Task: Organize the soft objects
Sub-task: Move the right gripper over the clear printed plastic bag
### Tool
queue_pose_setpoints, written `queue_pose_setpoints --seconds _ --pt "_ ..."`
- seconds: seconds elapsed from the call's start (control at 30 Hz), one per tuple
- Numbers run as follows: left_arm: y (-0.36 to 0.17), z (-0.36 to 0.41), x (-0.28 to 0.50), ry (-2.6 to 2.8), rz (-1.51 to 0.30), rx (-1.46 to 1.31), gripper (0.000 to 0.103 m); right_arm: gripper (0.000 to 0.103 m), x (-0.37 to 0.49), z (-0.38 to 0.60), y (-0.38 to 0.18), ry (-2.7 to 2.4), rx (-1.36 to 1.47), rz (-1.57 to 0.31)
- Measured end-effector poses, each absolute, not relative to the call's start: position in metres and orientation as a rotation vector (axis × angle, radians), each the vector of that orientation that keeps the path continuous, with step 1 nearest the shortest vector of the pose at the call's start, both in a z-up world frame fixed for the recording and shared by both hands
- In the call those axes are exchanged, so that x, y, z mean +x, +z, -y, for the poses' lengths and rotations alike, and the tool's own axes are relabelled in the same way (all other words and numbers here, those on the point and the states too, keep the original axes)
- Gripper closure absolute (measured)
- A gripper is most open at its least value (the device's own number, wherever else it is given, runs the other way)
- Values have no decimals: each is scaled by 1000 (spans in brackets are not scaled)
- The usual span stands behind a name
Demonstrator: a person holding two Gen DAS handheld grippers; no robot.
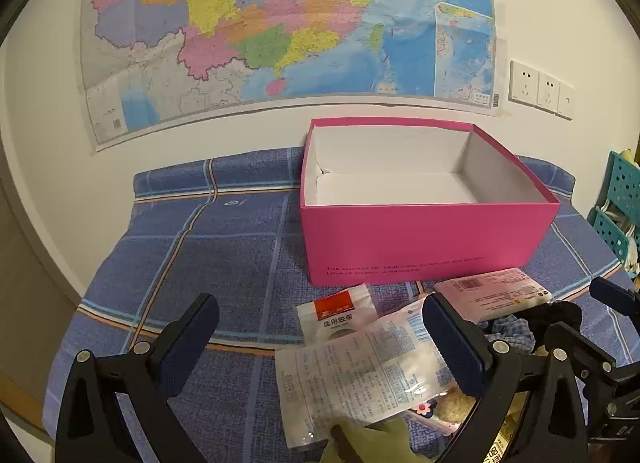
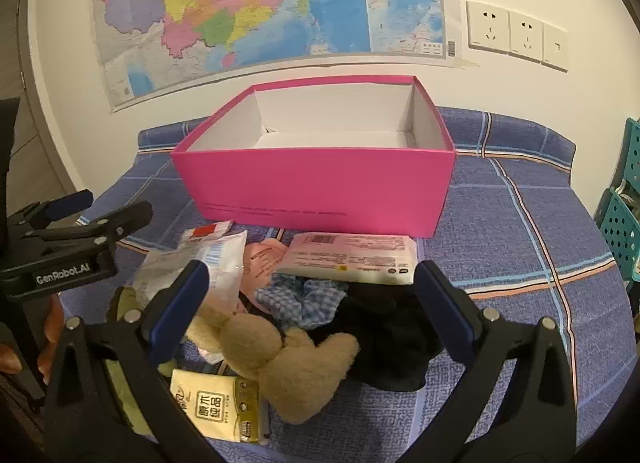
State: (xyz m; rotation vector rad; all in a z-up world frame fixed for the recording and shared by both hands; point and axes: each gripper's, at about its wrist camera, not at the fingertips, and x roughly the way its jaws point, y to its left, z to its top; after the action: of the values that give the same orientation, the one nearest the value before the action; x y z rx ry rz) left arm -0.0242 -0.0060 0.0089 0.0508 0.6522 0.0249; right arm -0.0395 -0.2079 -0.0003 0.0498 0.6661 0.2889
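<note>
Pink cardboard, open-topped and empty: the box (image 2: 316, 187) at twelve o'clock on the blue plaid cloth (image 2: 520, 223), long axis running nine to three, near wall facing the pile. Directly below it, at six o'clock, a heap of soft things: beige plush toy (image 2: 280, 355), black fabric (image 2: 396, 339), blue checked cloth (image 2: 304, 295), pink wipes pack (image 2: 352, 259), clear crinkly packet (image 1: 360, 367). Right gripper (image 2: 312, 303) spread wide, gripping nothing, tilted down over the plush and black fabric, so likely nearer those. Left gripper (image 1: 320, 337) likewise spread wide and empty, over the packet at the pile's nine o'clock side. Bare cloth at nine and three o'clock of the box; probably a short lift over the near wall.
</note>
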Motion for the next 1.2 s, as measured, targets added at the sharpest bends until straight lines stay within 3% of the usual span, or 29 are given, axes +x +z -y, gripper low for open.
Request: queue_pose_setpoints --seconds 1.2 --pt "0 8 -24 17 -665 31 0 1 -35 197 -4 342 56 -681"
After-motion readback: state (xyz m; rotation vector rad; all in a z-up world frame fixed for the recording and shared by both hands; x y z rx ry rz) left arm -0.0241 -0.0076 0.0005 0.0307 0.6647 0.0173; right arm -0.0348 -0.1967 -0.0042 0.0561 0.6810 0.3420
